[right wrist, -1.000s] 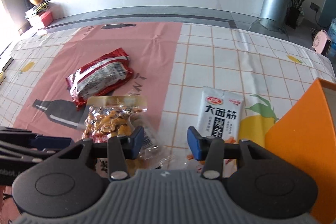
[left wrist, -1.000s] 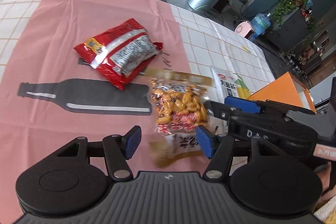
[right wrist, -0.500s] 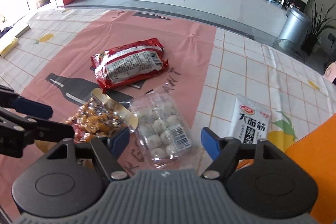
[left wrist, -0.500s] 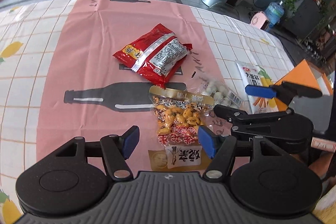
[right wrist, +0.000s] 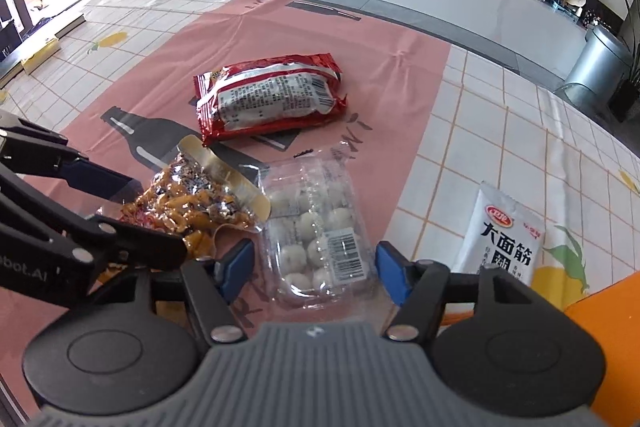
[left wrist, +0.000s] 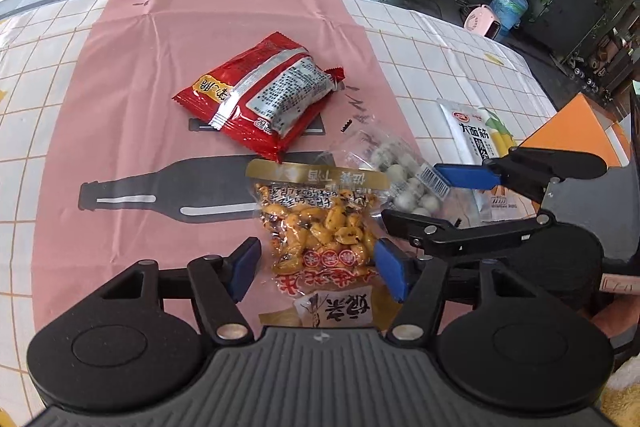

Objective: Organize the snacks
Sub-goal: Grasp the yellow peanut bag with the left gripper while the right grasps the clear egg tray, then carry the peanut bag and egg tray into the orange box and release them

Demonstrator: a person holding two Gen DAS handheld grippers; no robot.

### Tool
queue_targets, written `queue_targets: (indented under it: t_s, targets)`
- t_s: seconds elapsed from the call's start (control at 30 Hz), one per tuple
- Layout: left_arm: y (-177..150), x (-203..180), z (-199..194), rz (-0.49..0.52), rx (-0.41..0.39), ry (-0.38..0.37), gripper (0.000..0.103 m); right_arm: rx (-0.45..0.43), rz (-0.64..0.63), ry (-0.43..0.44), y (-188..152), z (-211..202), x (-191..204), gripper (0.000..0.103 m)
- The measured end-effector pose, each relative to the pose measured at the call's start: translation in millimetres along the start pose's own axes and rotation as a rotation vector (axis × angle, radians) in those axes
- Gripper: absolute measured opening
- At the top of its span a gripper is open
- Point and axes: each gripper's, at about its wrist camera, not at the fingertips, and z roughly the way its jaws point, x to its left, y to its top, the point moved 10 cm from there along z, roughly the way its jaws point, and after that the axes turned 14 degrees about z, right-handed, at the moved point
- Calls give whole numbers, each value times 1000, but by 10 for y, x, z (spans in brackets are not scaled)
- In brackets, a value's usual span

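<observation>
We see our left tool (left wrist: 318, 265) spread around the clear bag of orange-yellow nuts (left wrist: 320, 227), pads apart from it. Our right tool (right wrist: 314, 267), jaws just closing, straddles the clear plastic tray of white balls (right wrist: 316, 223) without pressing. Both packs lie touching near the table's (left wrist: 120, 99) near edge, the red foil packet (left wrist: 260, 99) farther back.

Both wrist views look steeply down, close, sharing the red packet (left wrist: 260, 99) (right wrist: 270, 95).
</observation>
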Motion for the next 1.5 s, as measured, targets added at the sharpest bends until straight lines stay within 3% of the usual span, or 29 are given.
queue_targets:
  t_s: [0.13, 0.33, 0.37, 0.4, 0.57, 0.8, 1.0, 1.17, 1.37, 1.5]
  targets:
    - [-24, 22, -49, -40, -11, 1, 63, 1, 25, -13, -81, -63, 23, 56]
    - [-141, 80, -173, -109, -3, 20, 59, 21, 98, -23, -203, -158, 126, 55]
    - [-164, 78, -191, -113, 4, 15, 56, 23, 103, -30, -218, -166, 152, 55]
    - [-182, 73, -215, -121, 10, 3, 46, 23, 107, -40, -236, -177, 181, 55]
    - [-263, 114, -339, -180, 27, -38, 43, 13, 116, -63, -312, -207, 282, 55]
    - [-297, 40, -573, -224, -62, -147, 43, 21, 163, -50, -384, -259, 306, 54]
    - [-313, -57, -572, -232, -64, -149, 42, 21, 206, -38, -475, -332, 326, 54]
    - [-307, -118, -554, -211, -55, -102, 42, 22, 242, -12, -553, -396, 299, 54]
    - [-307, -63, -355, -188, -8, 26, 42, 22, 285, 43, -624, -472, 286, 54]
    - [-331, 12, -261, -248, -26, 2, 42, 18, 291, 61, -638, -493, 271, 55]
